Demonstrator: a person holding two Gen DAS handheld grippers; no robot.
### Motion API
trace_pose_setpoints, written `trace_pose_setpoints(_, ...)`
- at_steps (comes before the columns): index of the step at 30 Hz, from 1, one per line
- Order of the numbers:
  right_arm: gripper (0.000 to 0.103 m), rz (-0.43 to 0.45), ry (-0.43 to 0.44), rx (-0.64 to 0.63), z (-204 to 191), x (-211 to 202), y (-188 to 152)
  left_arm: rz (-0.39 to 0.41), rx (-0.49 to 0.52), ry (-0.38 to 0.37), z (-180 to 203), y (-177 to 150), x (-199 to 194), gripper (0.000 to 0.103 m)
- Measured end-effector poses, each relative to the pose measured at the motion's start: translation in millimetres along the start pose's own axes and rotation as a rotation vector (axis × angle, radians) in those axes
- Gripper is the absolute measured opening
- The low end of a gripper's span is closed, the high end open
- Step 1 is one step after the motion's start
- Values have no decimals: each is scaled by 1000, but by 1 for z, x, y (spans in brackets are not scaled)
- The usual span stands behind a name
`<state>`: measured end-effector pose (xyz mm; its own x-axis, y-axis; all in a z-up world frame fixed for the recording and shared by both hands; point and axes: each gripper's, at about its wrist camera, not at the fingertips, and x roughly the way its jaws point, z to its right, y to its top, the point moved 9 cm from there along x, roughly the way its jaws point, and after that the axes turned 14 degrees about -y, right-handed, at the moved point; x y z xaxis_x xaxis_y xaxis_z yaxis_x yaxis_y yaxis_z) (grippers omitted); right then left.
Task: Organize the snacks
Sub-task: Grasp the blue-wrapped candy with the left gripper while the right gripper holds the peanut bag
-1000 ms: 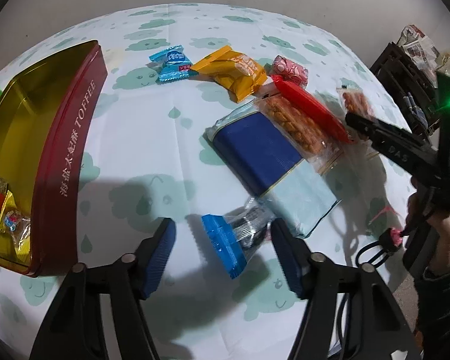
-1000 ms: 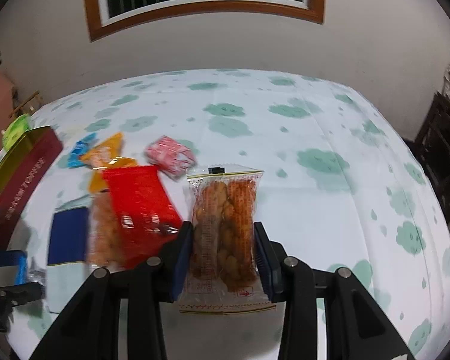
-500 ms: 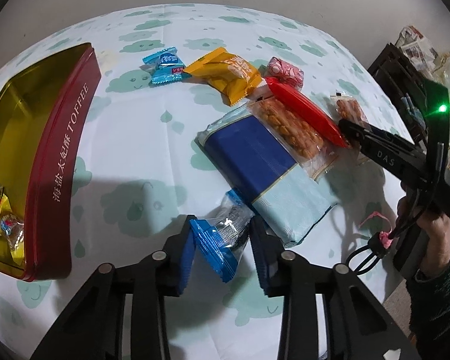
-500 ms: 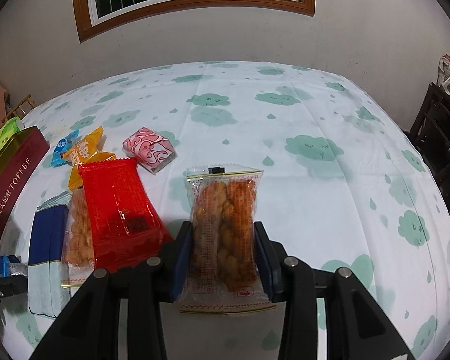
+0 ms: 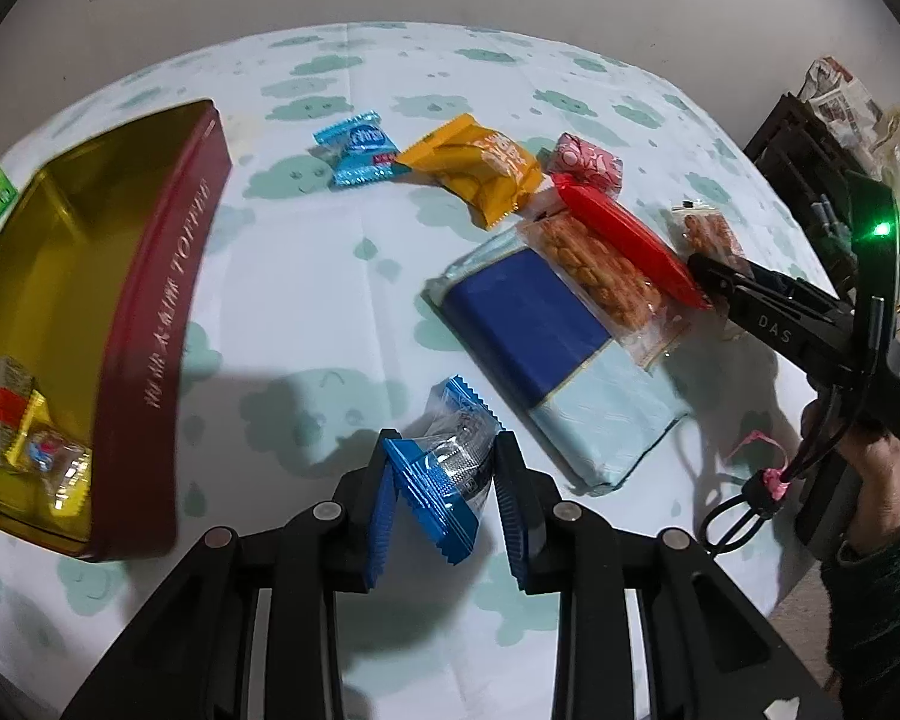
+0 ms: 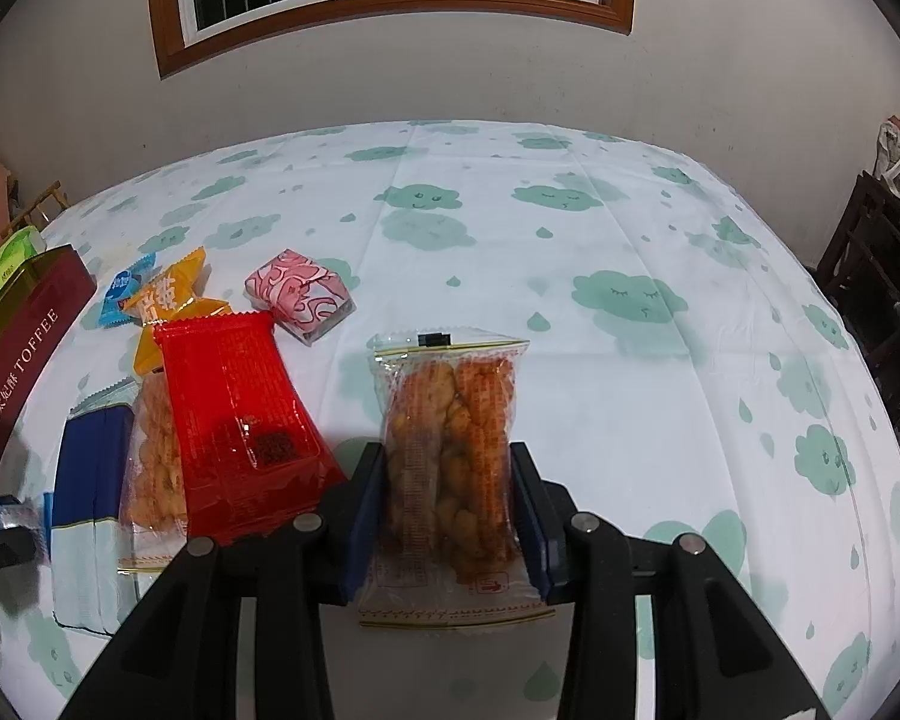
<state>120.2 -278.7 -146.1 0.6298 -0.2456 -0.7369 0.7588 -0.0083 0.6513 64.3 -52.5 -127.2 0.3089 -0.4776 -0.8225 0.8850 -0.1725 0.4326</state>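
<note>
while the left gripper [image 5: 444,492] has just closed on a blue candy [image 5: 444,480] near the table's [image 6: 570,240] front edge — the right gripper [image 6: 447,510] clamps a snack bag [image 6: 450,456].

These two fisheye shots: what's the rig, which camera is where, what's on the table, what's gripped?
No robot: a person holds a two-finger claw in each hand, with a camera on each looking along its fingers. In the left wrist view, the left claw has just been closing and is now shut on a blue-ended clear candy wrapper. In the right wrist view, the right claw is shut on a clear pack of fried dough twists. On the cloud-print tablecloth lie a red toffee tin, a red packet, an orange packet and a navy pack.
</note>
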Motion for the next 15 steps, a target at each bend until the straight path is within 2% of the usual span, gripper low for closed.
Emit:
trace_pose_setpoints(3,41,0,0,0,0,0,0,6,-2,-10,0,2,-5,22)
trace_pose_setpoints(15,41,0,0,-1,-1,0,0,20,-6,-29,-2,1,-11,21)
